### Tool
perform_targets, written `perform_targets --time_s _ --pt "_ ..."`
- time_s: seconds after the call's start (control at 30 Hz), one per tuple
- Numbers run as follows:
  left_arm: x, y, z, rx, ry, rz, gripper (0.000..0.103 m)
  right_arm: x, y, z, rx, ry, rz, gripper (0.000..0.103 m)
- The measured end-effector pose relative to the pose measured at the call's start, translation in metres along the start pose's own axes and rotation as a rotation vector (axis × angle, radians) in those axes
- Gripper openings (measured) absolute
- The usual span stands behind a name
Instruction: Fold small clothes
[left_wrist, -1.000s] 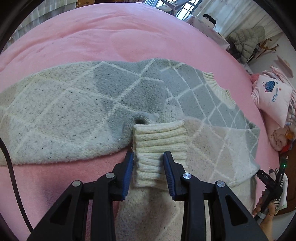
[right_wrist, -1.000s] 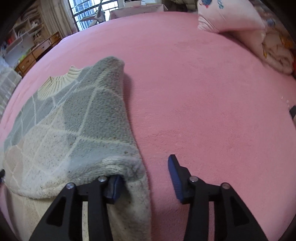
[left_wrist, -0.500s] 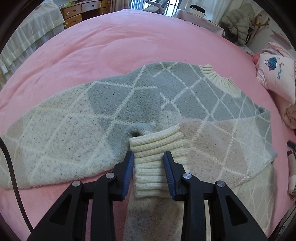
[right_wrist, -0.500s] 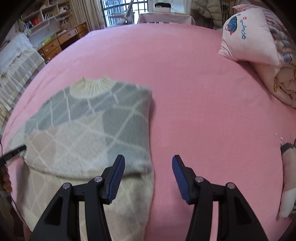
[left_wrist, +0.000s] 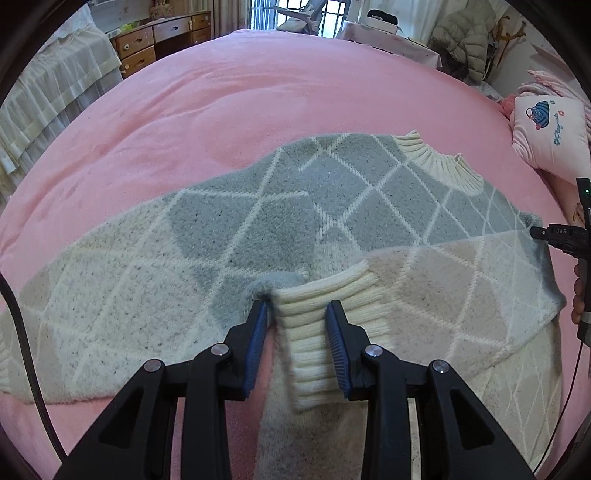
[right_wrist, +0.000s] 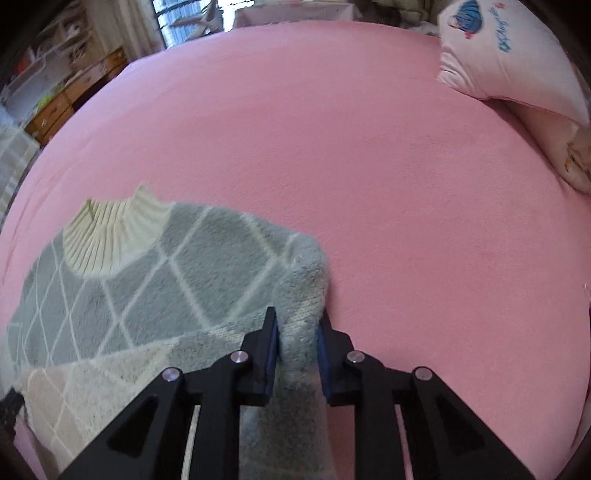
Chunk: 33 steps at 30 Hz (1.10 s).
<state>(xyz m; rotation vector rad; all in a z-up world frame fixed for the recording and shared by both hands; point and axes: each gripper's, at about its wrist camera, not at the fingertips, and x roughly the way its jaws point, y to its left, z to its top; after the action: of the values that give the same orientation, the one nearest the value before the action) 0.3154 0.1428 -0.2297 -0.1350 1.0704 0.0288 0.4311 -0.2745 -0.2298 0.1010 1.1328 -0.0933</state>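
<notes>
A grey and cream diamond-knit sweater (left_wrist: 258, 221) lies flat on the pink bed (left_wrist: 258, 103), its ribbed collar (left_wrist: 436, 158) at the far right. My left gripper (left_wrist: 297, 314) is shut on the cream ribbed cuff (left_wrist: 317, 332) of a sleeve folded over the body. In the right wrist view my right gripper (right_wrist: 297, 325) is at the sweater's (right_wrist: 147, 295) grey right edge below the shoulder. Its jaws are closing, with a ridge of that grey fabric pinched between the blue pads. The right gripper's tip (left_wrist: 554, 234) also shows at the left view's right edge.
A pink pillow (right_wrist: 517, 55) and bedding sit along the bed's right side. Wide bare pink sheet (right_wrist: 406, 184) stretches beyond and to the right of the sweater. A wooden dresser (left_wrist: 159, 40) and a window stand past the bed's far end.
My right gripper left the sweater's lower edge, moved up along its right side and closed on the grey edge near the shoulder. The left gripper kept the cuff and rolled a little.
</notes>
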Motion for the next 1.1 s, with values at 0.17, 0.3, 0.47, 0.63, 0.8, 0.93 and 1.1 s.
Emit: perform_targets --time_s 0.17,0.3,0.47,0.63,0.8,0.93,1.1 --pt "0.010 -0.005 0.000 0.031 0.010 0.039 0.035 0.020 -0.016 -0.004 -0.005 0.017 0.032 0.019" --pt "0.012 -0.004 0.000 0.043 0.005 0.052 0.037 0.024 -0.018 -0.008 -0.029 -0.015 -0.023 0.031" --pt "0.009 -0.008 -0.002 0.063 0.011 0.089 0.039 0.014 -0.029 -0.011 0.002 -0.021 -0.062 0.064" --pt "-0.018 -0.017 0.000 0.092 -0.010 0.136 0.042 -0.035 -0.027 -0.018 -0.035 -0.063 -0.059 0.064" --pt "-0.073 -0.022 -0.004 0.089 -0.084 0.139 0.071 -0.103 -0.018 -0.043 -0.082 -0.121 -0.043 0.064" --pt "-0.116 -0.027 -0.014 0.099 -0.126 0.128 0.072 -0.151 -0.007 -0.065 -0.086 -0.135 0.009 0.064" --pt "-0.162 -0.033 -0.030 0.090 -0.175 0.117 0.081 -0.206 0.013 -0.096 -0.085 -0.172 0.083 0.064"
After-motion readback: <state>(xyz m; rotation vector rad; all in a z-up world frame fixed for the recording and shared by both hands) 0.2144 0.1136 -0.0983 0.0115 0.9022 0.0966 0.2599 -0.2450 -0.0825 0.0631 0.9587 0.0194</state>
